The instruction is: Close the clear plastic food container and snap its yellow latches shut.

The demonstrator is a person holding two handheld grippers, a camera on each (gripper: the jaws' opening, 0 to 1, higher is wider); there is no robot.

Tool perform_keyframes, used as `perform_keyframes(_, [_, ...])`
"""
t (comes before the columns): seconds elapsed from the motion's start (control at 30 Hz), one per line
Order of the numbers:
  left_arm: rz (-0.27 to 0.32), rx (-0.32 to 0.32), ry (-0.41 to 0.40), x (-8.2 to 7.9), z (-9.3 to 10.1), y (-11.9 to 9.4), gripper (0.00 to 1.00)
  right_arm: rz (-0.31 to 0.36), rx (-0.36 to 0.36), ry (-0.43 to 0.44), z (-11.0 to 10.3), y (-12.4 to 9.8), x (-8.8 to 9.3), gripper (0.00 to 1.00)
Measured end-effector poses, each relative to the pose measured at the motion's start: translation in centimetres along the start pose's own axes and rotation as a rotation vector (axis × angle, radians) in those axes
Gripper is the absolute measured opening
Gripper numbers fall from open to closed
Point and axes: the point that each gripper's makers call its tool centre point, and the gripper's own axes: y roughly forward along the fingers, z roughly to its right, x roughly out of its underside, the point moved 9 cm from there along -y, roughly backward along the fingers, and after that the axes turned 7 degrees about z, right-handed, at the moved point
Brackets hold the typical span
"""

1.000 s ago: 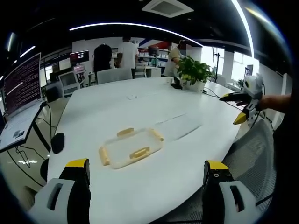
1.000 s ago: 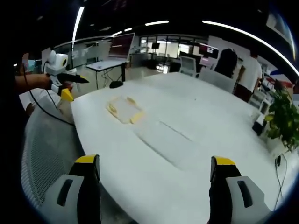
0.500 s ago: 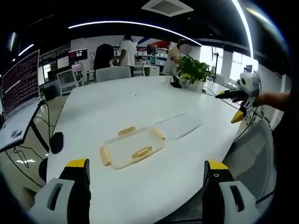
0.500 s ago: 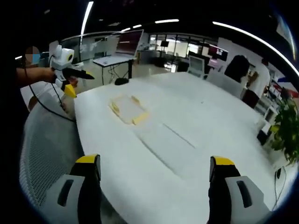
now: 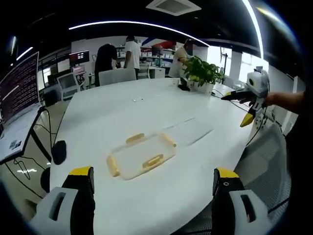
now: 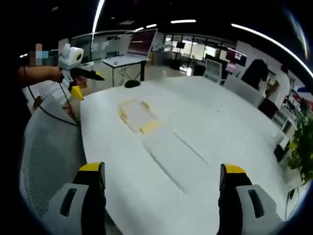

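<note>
White and broad, the oval office table (image 5: 146,117) carries the clear plastic food container with yellow latches (image 5: 142,155) near your left edge, with its flat clear lid (image 5: 188,131) lying apart to the right of it. Your left gripper (image 5: 154,205) and right gripper (image 6: 164,200) both hover off the table with jaws spread wide, holding nothing. The lid is nearly invisible against the tabletop, so you could clamp its edge askew or slide it away. Left gripper view shows a potted green plant (image 5: 201,73) and people standing at the far end. Right gripper view shows the container (image 6: 137,116) from the other side, with a monitor on a desk (image 6: 142,44) beyond.
</note>
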Motion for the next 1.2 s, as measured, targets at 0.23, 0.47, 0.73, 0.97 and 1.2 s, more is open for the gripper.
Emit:
perform_keyframes(0.23, [-0.016,0.017,0.005,0.4,-0.4,0.6,0.99,-0.018,-0.034,-0.030,0.3,0.9,-0.4,0.95])
perform_keyframes(0.47, [-0.037,0.035,0.024,0.6,-0.8,1.0,0.99,-0.033,-0.067,-0.061,0.6,1.6,-0.9,0.95])
perform_keyframes(0.73, [-0.058,0.048,0.043,0.7,-1.6,1.2,0.98,-0.060,-0.101,-0.106,1.2,2.4,-1.4,0.95])
perform_keyframes(0.97, [-0.079,0.059,0.071,0.7,-2.5,1.4,0.98,-0.079,-0.136,-0.141,1.6,3.1,-2.0,0.96])
perform_keyframes(1.2, [-0.097,0.074,0.102,0.5,-3.3,1.8,0.98,-0.096,-0.166,-0.171,2.3,3.7,-2.9,0.95])
